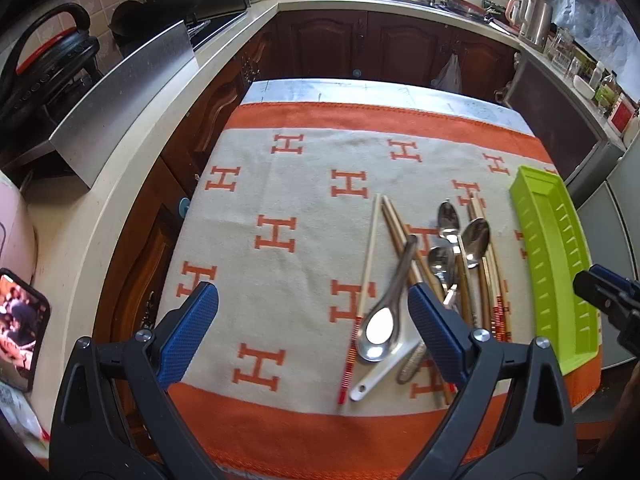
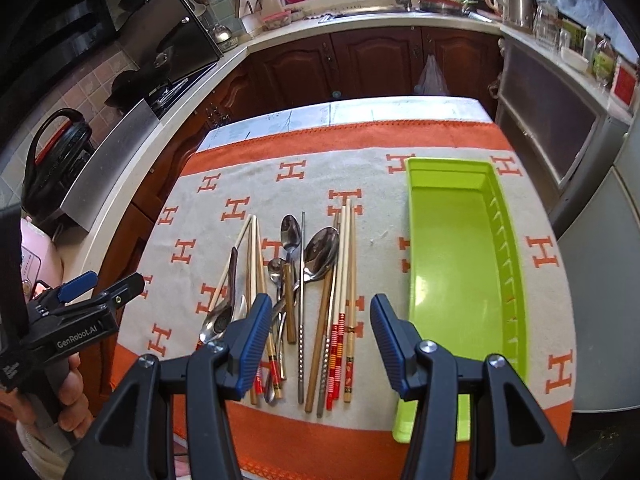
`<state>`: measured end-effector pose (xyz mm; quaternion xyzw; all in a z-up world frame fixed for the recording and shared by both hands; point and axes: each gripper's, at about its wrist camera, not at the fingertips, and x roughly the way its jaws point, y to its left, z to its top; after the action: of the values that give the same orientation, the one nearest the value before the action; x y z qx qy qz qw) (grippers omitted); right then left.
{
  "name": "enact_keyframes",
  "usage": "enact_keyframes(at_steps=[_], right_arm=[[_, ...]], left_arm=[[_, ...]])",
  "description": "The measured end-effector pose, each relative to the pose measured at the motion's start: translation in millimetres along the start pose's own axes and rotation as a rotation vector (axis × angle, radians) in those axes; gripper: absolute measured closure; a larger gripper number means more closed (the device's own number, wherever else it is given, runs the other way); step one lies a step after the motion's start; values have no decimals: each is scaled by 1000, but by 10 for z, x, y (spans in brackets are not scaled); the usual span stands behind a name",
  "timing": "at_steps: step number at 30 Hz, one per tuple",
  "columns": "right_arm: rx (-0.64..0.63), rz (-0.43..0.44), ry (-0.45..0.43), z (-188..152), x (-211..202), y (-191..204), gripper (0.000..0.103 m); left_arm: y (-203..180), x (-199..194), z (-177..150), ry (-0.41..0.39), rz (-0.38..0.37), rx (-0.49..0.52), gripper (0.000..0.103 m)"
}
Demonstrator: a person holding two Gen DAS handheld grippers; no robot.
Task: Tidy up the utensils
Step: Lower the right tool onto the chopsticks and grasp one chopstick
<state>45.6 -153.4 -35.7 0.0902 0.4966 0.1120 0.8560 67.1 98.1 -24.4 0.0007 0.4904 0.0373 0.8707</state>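
- Left gripper (image 1: 314,312): jaws wide, nothing between them; hangs over the cloth (image 1: 280,184), with the pile of utensils (image 1: 440,272) at its 2 o'clock.
- Right gripper (image 2: 322,326): jaws wide, nothing held; fingertips straddle the near ends of the chopsticks (image 2: 344,280), not touching as far as the right wrist view shows.
- Pile sits mid-cloth, handles mostly toward the cameras. It holds wooden and pale chopsticks with red-banded ends, a metal chopstick (image 2: 302,312), a big steel spoon (image 2: 320,254) and a smaller spoon (image 2: 291,234) at its 11 o'clock.
- Ladle-type steel spoon (image 1: 384,316) lies at the left edge of the pile, bowl toward the camera, resting over a white ceramic spoon (image 1: 376,376). One pale chopstick (image 1: 366,272) lies just at its 9 o'clock.
- Green tray (image 2: 456,264): at 3 o'clock of the pile, apart from it, long axis running away from the camera, inside bare.
- Left gripper's body shows at 9 o'clock in the right wrist view, with a hand (image 2: 72,396) wrapped on its handle.
- Background: counter (image 1: 120,184) at 9 o'clock, sink (image 2: 400,8) at 12 o'clock.
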Motion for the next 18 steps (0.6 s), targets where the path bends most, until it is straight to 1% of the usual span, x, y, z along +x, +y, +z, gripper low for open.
enact_keyframes(at_steps=[3,5,7,9,11,12,13,15,16,17,18], right_arm=[[-21,25,30,69,155,81,52],[-35,51,57,82,270,150,56],[-47,86,102,90,425,217,62],[-49,124,155,78,609,276,66],[-41,152,205,56,792,299,75],[-32,163,231,46,880,298,81],[-19,171,259,35,983,292,85],[3,184,301,17,1154,277,89],[10,183,315,15,1208,272,91],[13,182,323,14,1256,279,91],[15,186,331,13,1296,285,91]], left_arm=[[104,211,27,50,-48,-4,13],[124,361,23,80,-63,-4,21],[125,528,3,117,-80,-8,26],[113,678,-29,151,-101,-15,26],[103,821,-66,181,-108,-22,26],[97,886,-85,195,-115,-26,26],[85,953,-110,214,-122,-31,27],[73,1061,-145,240,-139,-38,30],[69,1102,-158,249,-144,-39,34],[62,1135,-173,259,-150,-40,37],[56,1171,-181,264,-156,-41,38]])
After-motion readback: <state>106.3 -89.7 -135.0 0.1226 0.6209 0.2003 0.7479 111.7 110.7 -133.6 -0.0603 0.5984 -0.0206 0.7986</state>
